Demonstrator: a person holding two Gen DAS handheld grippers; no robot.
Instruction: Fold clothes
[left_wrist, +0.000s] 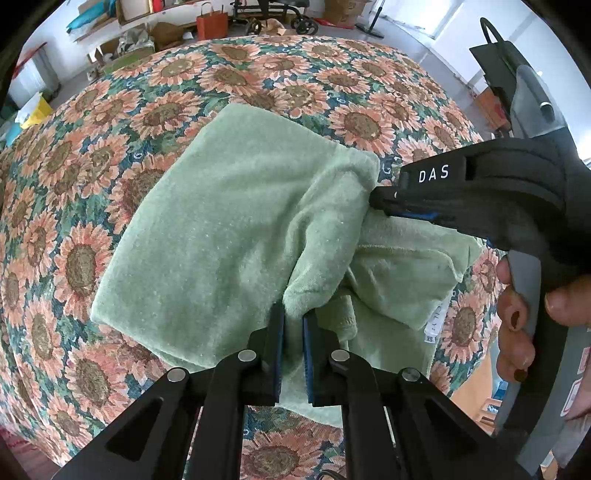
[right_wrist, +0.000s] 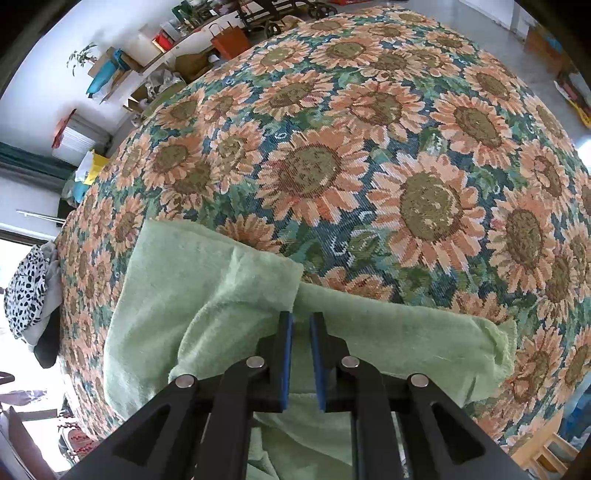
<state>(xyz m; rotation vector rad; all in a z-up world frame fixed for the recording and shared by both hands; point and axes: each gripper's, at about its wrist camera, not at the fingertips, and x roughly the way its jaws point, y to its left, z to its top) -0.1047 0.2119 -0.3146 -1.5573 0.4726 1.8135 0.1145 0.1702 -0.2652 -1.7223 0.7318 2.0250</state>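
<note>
A green garment (left_wrist: 229, 221) is pinched in folds by 2 nearly closed grippers, left (left_wrist: 293, 325) and right (right_wrist: 301, 328), above a sunflower-patterned cloth (right_wrist: 369, 147).

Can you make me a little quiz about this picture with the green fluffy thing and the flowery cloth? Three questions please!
1. True or false: the green garment lies on a sunflower tablecloth.
2. Which grippers are pinching the green garment? A) only the left gripper B) only the right gripper C) both
3. Fill in: the paper bag on the floor beyond the table is coloured ____.

Key: 1 true. 2 C: each gripper is shut on a fold of the garment. 3 orange.
</note>
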